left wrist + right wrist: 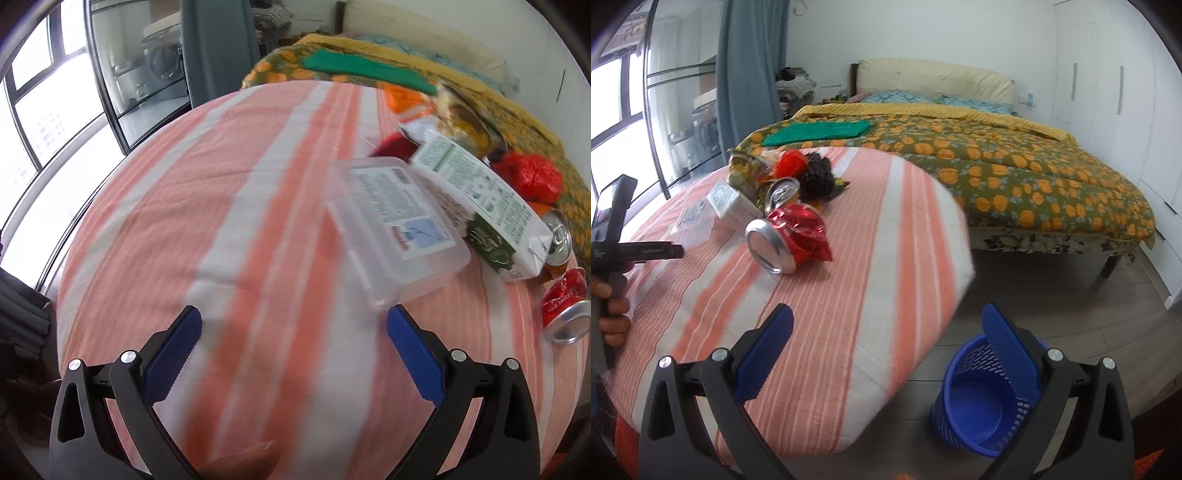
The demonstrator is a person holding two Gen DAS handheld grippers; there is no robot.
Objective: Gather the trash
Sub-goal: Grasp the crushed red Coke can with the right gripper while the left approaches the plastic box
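Trash pile sits on the striped cloth (258, 206), ahead and to the right of the left gripper (294, 332) — clear plastic container (395, 225) closest, its near corner just off the right fingertip, not touching. Beyond it, a white-green carton (480, 199) leans over the container's far edge. Further right: an upright can (559, 240), then a crushed red can (565, 310) lying on its side, silver base toward the camera. Red plastic bag (528, 177) and blurred wrappers behind the carton.

Left gripper: jaws spread wide, nothing between the blue pads (173, 354).

Right gripper (886, 332): also spread wide, empty. From its camera the crushed red can (790, 236) lies ahead-left on the cloth, upright can (783, 192) and carton (733, 203) just behind it, a dark knitted clump (816, 177) and the red bag (790, 162) at the back.

Blue mesh bin (979, 402) stands on the floor below the right finger — looks empty. A hand (611, 314) holding the other tool shows at far left. Bed with orange-print quilt (1015, 173) beyond the table, green folded cloth (820, 133) on it.
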